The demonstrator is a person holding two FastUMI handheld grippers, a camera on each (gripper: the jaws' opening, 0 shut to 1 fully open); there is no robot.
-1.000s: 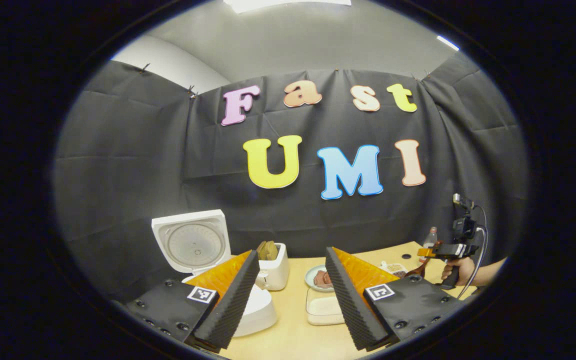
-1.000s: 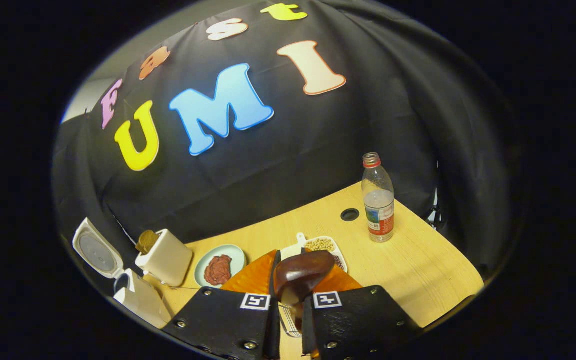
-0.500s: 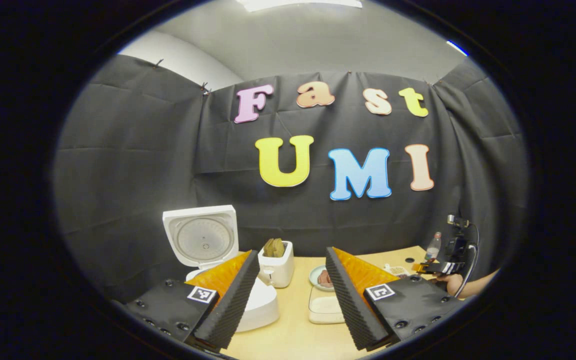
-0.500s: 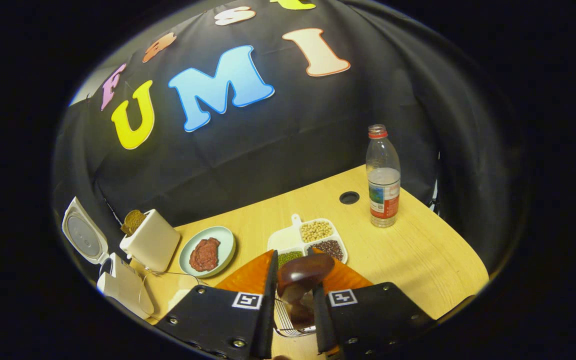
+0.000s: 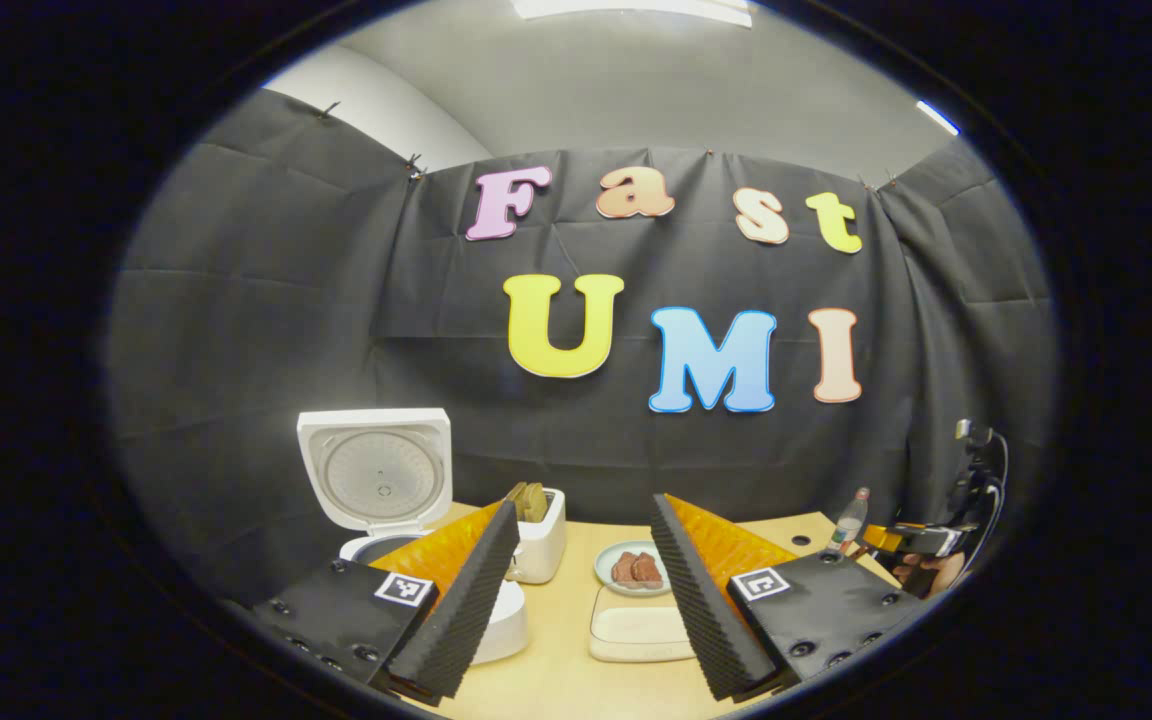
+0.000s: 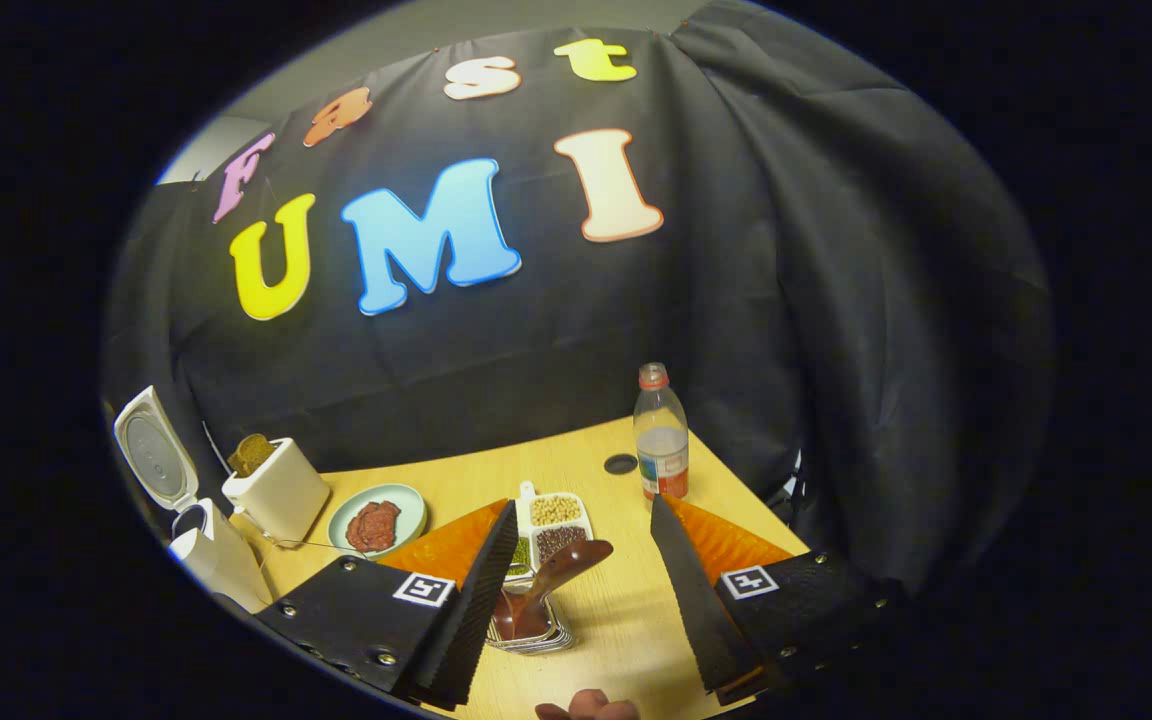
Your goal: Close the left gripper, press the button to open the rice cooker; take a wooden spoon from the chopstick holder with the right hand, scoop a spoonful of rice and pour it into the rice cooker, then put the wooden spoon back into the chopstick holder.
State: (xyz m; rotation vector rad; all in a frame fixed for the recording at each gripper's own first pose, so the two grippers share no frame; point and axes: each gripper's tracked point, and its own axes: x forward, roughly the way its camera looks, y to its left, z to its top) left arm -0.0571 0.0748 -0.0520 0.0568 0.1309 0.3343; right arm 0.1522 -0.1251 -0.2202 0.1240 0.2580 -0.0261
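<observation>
In the right gripper view my right gripper (image 6: 583, 505) is open, its fingers wide apart above the table. Between and below them the dark wooden spoon (image 6: 554, 580) leans in the wire chopstick holder (image 6: 532, 632), free of both fingers. The white rice cooker (image 6: 198, 548) stands at the far left with its lid (image 6: 148, 458) up. In the left gripper view my left gripper (image 5: 583, 505) is open with nothing in it, the rice cooker (image 5: 496, 620) partly behind its left finger, lid (image 5: 376, 478) raised. A shallow white rice container (image 5: 636, 630) lies ahead. The right gripper (image 5: 911, 540) shows far right, held by a hand.
A white toaster (image 6: 276, 490) with bread and a plate of meat (image 6: 376, 520) sit behind the cooker. A divided dish of beans (image 6: 556, 520) and a water bottle (image 6: 661, 445) stand toward the back right by a cable hole (image 6: 620, 463). A fingertip (image 6: 588, 708) shows at the bottom.
My right gripper has opened and let go of the wooden spoon, which now rests in the holder, and has drawn back from it. The left gripper has pulled back slightly, still open.
</observation>
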